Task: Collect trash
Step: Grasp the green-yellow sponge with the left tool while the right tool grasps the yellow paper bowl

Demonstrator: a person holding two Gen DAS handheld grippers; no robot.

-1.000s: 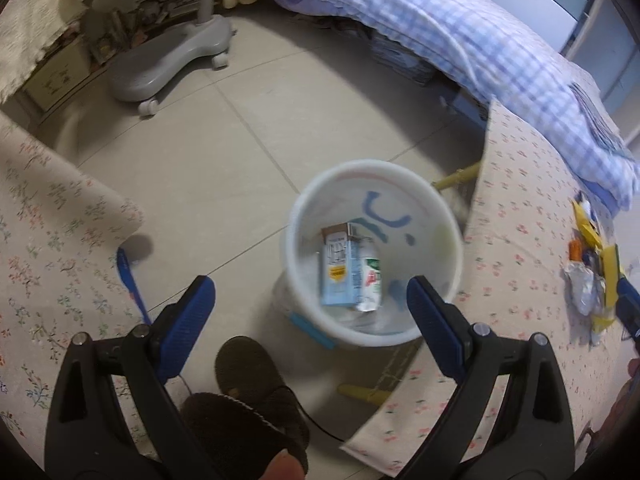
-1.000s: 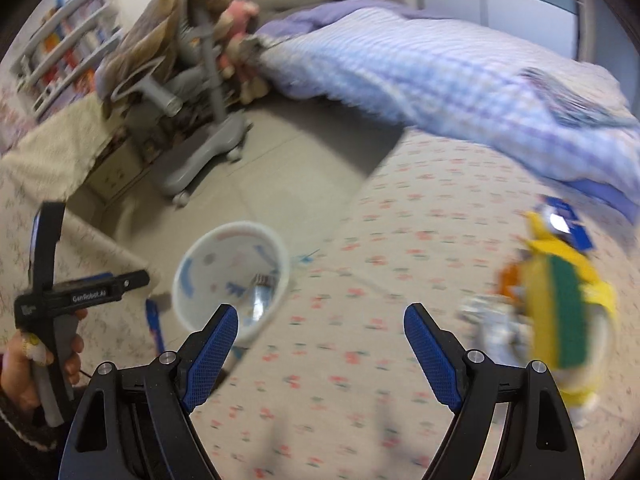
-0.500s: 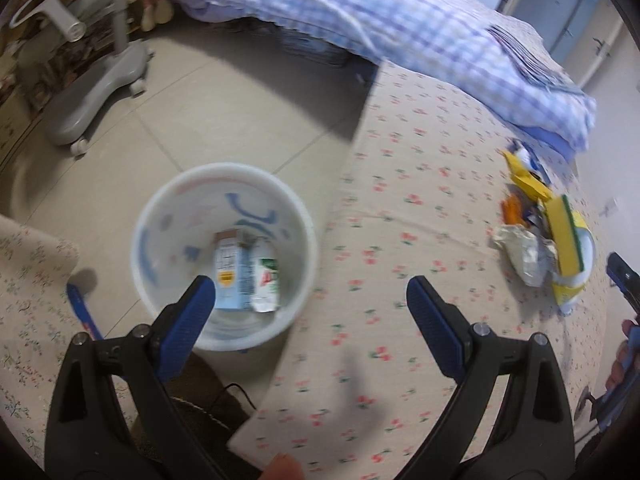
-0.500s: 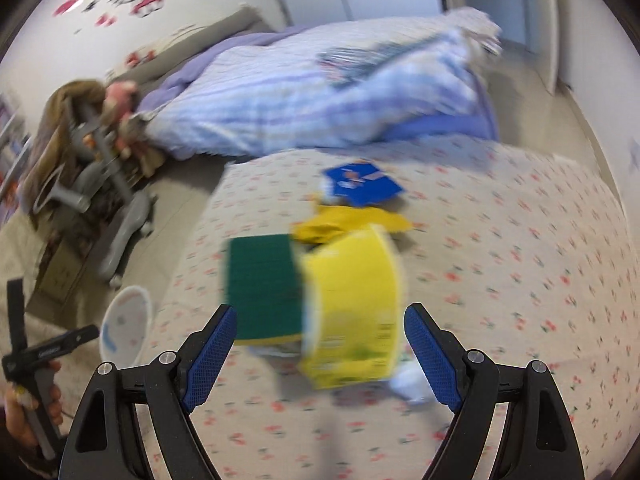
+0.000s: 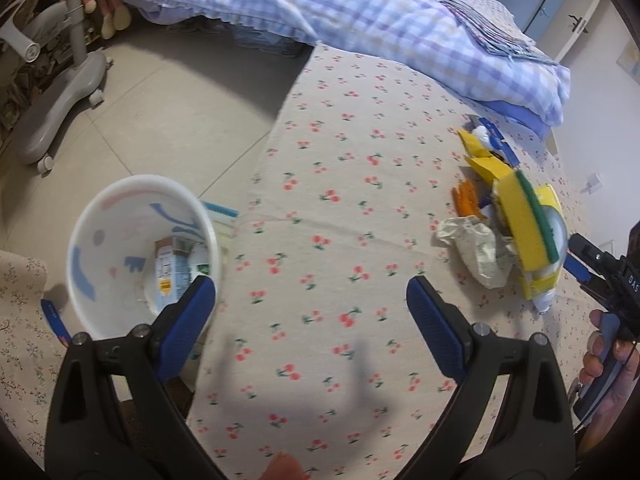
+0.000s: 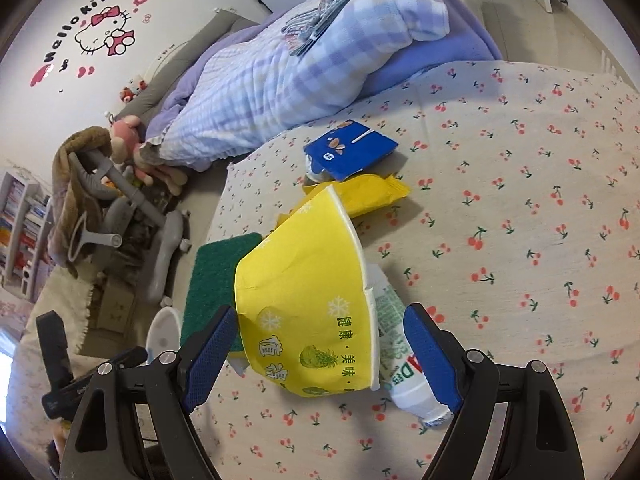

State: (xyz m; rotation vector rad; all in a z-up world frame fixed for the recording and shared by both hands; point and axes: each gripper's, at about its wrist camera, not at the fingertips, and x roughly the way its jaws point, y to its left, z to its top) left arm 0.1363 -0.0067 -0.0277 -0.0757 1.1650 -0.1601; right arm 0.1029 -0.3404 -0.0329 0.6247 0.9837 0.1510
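both tools swung from the bin [image 5: 144, 252] toward the yellow bowl [image 6: 308, 304].

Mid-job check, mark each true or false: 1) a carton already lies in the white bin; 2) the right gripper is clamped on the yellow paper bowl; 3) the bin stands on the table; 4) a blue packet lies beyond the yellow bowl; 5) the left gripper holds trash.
1) True: a carton lies in the white bin.
2) False: the right gripper is open around the yellow paper bowl.
3) False: it stands on the floor beside the table.
4) True: blue packet.
5) False: the left gripper is open, empty.
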